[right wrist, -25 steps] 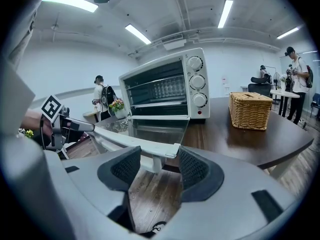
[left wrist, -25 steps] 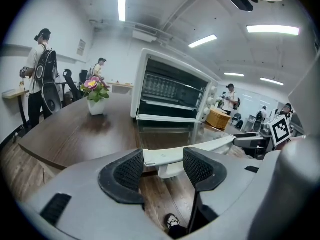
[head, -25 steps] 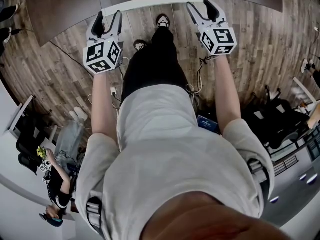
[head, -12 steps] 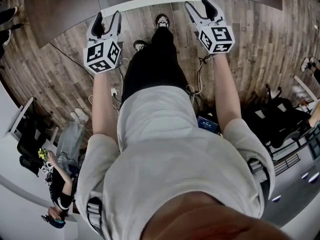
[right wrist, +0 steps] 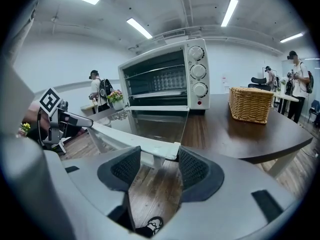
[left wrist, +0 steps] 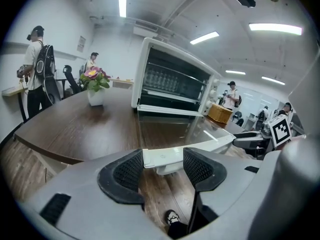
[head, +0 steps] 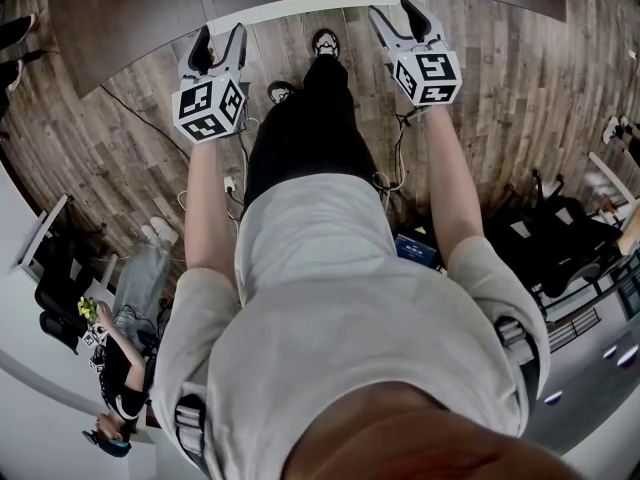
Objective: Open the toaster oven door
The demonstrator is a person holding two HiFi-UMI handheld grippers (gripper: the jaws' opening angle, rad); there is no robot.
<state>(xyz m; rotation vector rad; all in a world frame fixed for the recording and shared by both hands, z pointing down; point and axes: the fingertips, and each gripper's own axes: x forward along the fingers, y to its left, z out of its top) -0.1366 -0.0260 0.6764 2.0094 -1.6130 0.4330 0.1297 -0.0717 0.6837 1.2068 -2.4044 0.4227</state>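
A white toaster oven [left wrist: 172, 81] [right wrist: 165, 76] stands on a dark wooden table [left wrist: 75, 124]. Its glass door [left wrist: 170, 129] [right wrist: 150, 126] lies folded down flat toward me, and the white handle bar [head: 300, 8] [left wrist: 162, 155] [right wrist: 135, 141] runs along its front edge. My left gripper [head: 220, 38] [left wrist: 163, 160] is open, its tips at the bar's left end. My right gripper [head: 396, 13] [right wrist: 159, 160] is open too, its tips at the bar's right end. From the gripper views I cannot tell whether the pads [left wrist: 129, 170] touch the bar.
A wicker basket [right wrist: 250, 104] [left wrist: 220, 113] sits on the table right of the oven, a potted flower [left wrist: 95, 86] to its left. The table's curved edge [right wrist: 280, 144] overhangs wood flooring [head: 130, 118]. People stand in the background [left wrist: 37, 69]; one sits behind me [head: 115, 368].
Both grippers have edged forward, bringing their tips up to the white handle bar. The door and oven look unmoved.
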